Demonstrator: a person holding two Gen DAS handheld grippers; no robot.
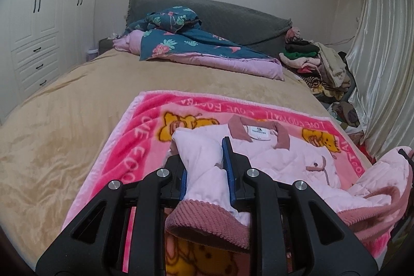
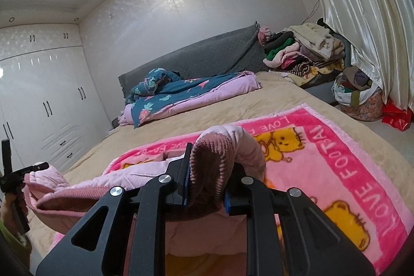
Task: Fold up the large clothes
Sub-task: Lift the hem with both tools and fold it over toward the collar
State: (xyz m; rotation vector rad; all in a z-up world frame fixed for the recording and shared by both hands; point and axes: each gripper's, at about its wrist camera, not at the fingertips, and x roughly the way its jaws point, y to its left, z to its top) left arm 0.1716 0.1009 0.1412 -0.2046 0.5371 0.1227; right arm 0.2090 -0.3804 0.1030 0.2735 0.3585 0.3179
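Observation:
A pale pink quilted jacket with dusty-rose corduroy collar and cuffs lies on a pink bear-print blanket spread on the bed. My left gripper is shut on a sleeve of it, and the corduroy cuff hangs toward the camera. In the right wrist view my right gripper is shut on the other corduroy cuff, lifted above the blanket. The jacket's hem sags between the two grippers. The left gripper shows at the far left edge, in a hand.
The tan bed cover stretches left and toward the grey headboard. A blue floral quilt lies at the head. A pile of clothes, a full laundry basket and a red bag sit by the curtain. White wardrobes stand at left.

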